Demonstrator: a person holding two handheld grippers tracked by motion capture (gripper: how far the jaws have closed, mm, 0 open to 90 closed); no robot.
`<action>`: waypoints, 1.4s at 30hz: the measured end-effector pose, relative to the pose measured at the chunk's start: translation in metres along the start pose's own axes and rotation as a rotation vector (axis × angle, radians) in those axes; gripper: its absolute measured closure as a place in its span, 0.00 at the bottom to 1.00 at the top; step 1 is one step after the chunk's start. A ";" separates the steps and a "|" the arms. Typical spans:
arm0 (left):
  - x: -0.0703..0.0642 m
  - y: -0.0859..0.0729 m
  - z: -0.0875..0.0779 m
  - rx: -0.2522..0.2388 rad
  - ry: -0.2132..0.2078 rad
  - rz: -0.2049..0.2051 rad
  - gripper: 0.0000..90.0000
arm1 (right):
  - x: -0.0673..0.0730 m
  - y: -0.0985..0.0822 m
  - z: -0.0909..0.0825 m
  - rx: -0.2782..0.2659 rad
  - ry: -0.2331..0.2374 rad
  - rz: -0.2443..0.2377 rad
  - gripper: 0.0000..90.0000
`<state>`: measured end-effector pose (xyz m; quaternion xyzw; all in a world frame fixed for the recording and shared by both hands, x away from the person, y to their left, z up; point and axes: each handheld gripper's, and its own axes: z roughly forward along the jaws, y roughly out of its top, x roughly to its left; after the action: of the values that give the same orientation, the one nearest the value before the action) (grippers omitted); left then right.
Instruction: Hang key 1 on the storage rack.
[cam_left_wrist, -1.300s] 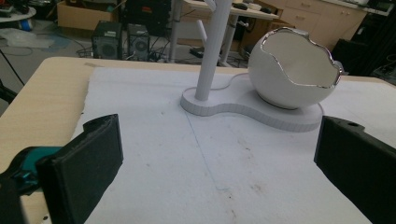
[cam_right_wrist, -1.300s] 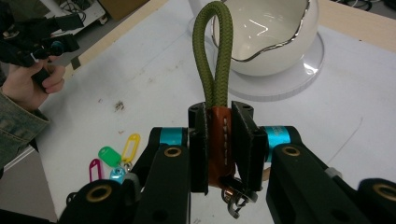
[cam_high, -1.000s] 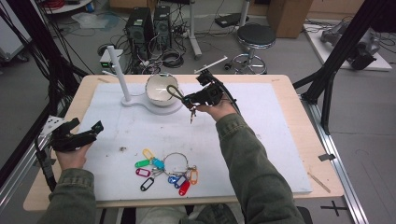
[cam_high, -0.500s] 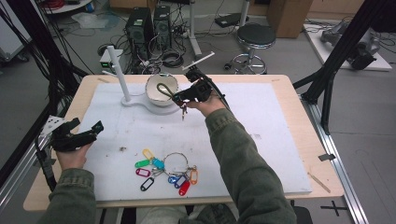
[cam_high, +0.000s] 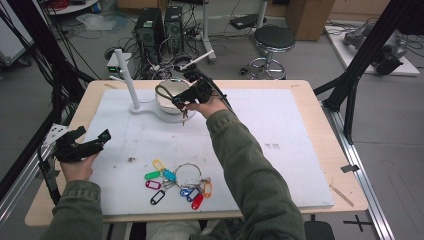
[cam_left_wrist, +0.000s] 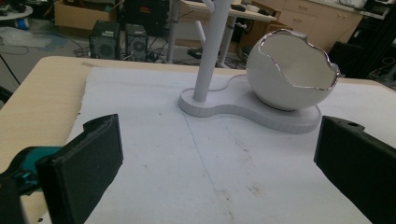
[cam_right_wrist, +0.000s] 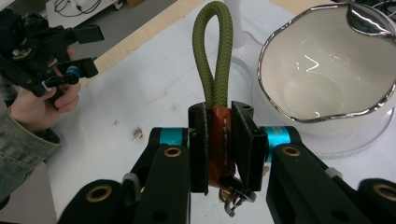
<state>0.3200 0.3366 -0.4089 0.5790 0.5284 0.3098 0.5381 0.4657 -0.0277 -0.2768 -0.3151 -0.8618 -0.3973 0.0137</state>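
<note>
My right gripper (cam_right_wrist: 219, 149) is clamped on the keychain strap (cam_right_wrist: 215, 70); its olive loop points lengthwise beyond the jaws toward the bowl (cam_right_wrist: 322, 74). Left gripper (cam_left_wrist: 215, 158): jaws apart, nothing between.

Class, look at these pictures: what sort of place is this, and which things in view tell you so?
Probably a lab or workshop: black computer towers and tangled cables sit on the grey floor, a black round stool stands behind the wooden table, and black frame struts surround it.

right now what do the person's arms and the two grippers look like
Both forearms wear olive-green sleeves. The left gripper is black, with a grey three-cornered plate at its back and wide, flat black pads. The right gripper is black too, with teal collars and brass-coloured rivets on its linkage, and a black cable trailing from it.
</note>
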 end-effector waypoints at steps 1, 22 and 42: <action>0.000 0.000 0.000 0.000 0.000 0.000 0.02 | -0.001 0.002 0.002 -0.007 0.004 -0.010 0.86; 0.001 0.000 0.001 -0.001 -0.006 -0.006 0.02 | 0.008 0.041 0.021 -0.012 0.031 -0.015 0.86; 0.002 0.000 0.001 -0.004 -0.012 -0.013 0.02 | 0.026 0.082 0.043 -0.006 0.037 -0.067 0.86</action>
<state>0.3216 0.3386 -0.4098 0.5765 0.5282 0.3037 0.5445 0.4998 0.0559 -0.2438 -0.2786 -0.8702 -0.4060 0.0154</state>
